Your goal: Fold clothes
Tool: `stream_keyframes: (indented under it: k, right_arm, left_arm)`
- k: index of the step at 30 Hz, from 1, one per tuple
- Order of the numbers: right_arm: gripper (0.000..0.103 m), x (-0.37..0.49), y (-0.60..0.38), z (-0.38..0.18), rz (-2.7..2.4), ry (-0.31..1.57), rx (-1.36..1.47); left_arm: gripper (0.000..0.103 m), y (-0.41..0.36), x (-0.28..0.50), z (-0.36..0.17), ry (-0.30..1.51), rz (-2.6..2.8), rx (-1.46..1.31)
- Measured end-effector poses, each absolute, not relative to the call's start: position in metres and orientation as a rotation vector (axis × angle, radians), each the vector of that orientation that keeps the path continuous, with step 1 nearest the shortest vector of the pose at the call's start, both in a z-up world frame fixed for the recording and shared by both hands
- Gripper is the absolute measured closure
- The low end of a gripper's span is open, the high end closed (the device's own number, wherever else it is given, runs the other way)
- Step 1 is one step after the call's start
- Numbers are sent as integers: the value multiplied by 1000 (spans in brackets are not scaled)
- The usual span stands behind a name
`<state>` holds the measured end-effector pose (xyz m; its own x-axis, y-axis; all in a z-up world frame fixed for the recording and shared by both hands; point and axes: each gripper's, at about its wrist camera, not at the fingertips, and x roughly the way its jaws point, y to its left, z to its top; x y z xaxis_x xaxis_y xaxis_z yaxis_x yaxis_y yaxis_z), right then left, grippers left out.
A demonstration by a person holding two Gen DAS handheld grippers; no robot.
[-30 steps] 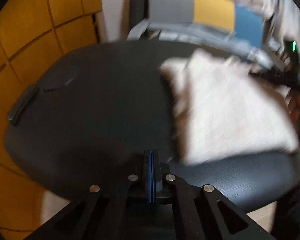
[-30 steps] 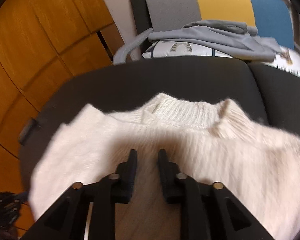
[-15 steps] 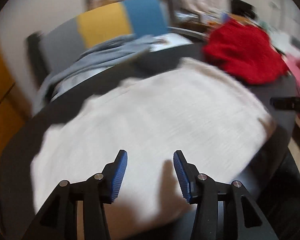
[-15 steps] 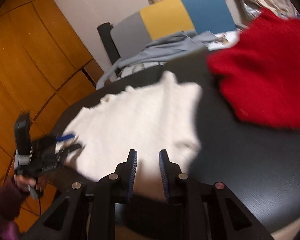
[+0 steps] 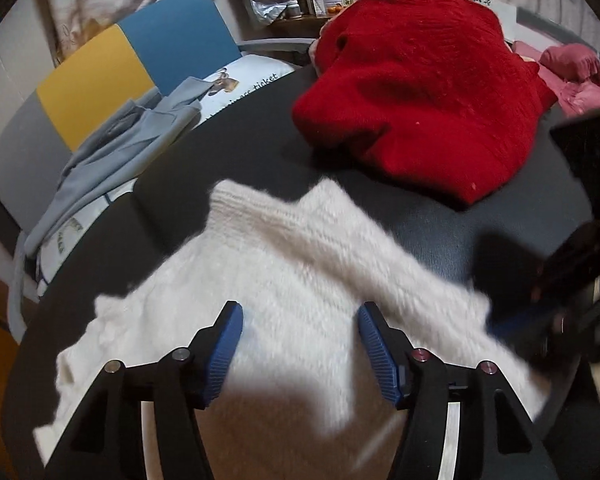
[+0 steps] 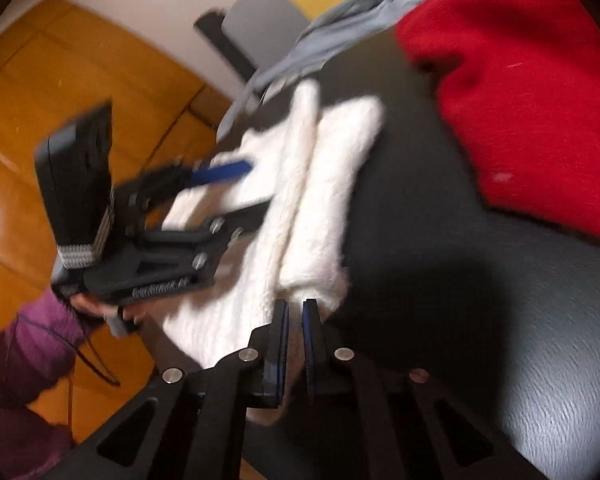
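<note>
A white fluffy sweater lies folded on the dark round table; it also shows in the right wrist view. My left gripper is open, hovering over the sweater's near part; it shows in the right wrist view too. My right gripper has its jaws nearly together at the sweater's near corner; whether cloth sits between them I cannot tell. A red sweater lies crumpled at the far right of the table, also in the right wrist view.
A chair with grey, yellow and blue back stands behind the table, with a grey garment on it. Pink cloth lies at the far right. An orange wood wall is on the left.
The left gripper has opened wider and swung over the white sweater. The right gripper has moved to the sweater's near corner with its jaws narrowed. The sweater looks folded narrower.
</note>
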<state>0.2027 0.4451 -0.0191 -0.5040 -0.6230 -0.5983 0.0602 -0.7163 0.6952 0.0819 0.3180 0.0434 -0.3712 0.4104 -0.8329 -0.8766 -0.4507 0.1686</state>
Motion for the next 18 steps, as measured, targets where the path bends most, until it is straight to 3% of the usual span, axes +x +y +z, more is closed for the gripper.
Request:
stream_keyframes:
  k: [4, 7, 14, 18]
  right_arm:
    - [97, 195, 438, -26, -2004, -872, 1261]
    - [97, 202, 424, -26, -1951, -683, 1342]
    - [96, 210, 455, -14, -2260, -999, 1183]
    - [96, 200, 441, -16, -2389, -1019, 1172]
  left_arm:
    - [35, 329, 72, 38, 752, 1918, -1018]
    - [32, 330, 74, 34, 749, 1937, -992]
    - [33, 302, 87, 47, 566, 2025, -948]
    - [33, 277, 92, 54, 439, 2068, -942]
